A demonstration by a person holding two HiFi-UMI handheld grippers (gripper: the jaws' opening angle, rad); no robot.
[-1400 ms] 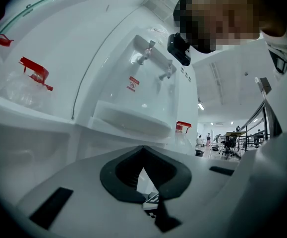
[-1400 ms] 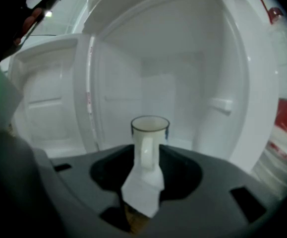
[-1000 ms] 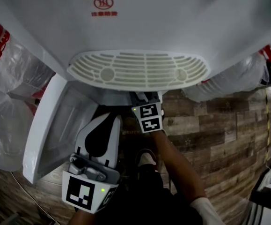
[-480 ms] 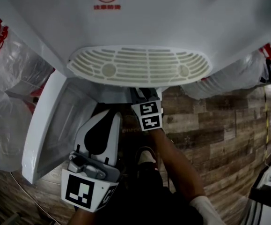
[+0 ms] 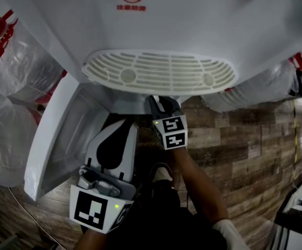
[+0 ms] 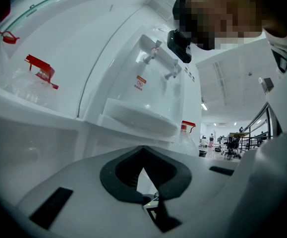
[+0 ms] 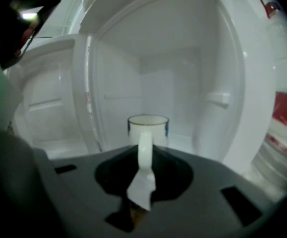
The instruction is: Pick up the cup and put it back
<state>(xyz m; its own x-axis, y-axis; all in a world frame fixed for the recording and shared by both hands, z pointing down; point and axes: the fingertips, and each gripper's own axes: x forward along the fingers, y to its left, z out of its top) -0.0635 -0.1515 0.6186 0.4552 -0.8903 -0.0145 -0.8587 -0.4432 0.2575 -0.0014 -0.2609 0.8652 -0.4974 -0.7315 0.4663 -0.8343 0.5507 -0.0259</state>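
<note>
Jaws of the right gripper [image 7: 144, 148] have just been closing and now pinch the looped handle [image 7: 144, 142] of the white glazed ceramic cup [image 7: 148, 125], which carries a thin dark line at the rim. I read this as a firm hold. Jaws of the left gripper [image 6: 142, 150] are together at the tips with nothing between them; that gripper hangs level outside the work area.

Location: the cup stands upright inside the white moulded-plastic cabinet [image 7: 175, 83] in the lower body of the white water dispenser [image 5: 192, 20]. Its base is hidden behind the jaws, so I cannot confirm contact with the cabinet floor. The white hinged door [image 5: 57, 145] stands open to the left. From the head view the cup is not visible, as it sits under the slotted white drip grille [image 5: 161, 73].

Handling assessment: I judge the cup rigid, moderately heavy and breakable, with a slick glaze. The handle is the correct hold, but it is narrow, and the body may swing about it on lifting. I recommend a slow, level lift, clear of the smooth cabinet walls.

Surroundings: clear plastic water bottles [image 5: 20, 72] with red caps; wood-plank floor [image 5: 244, 145].
</note>
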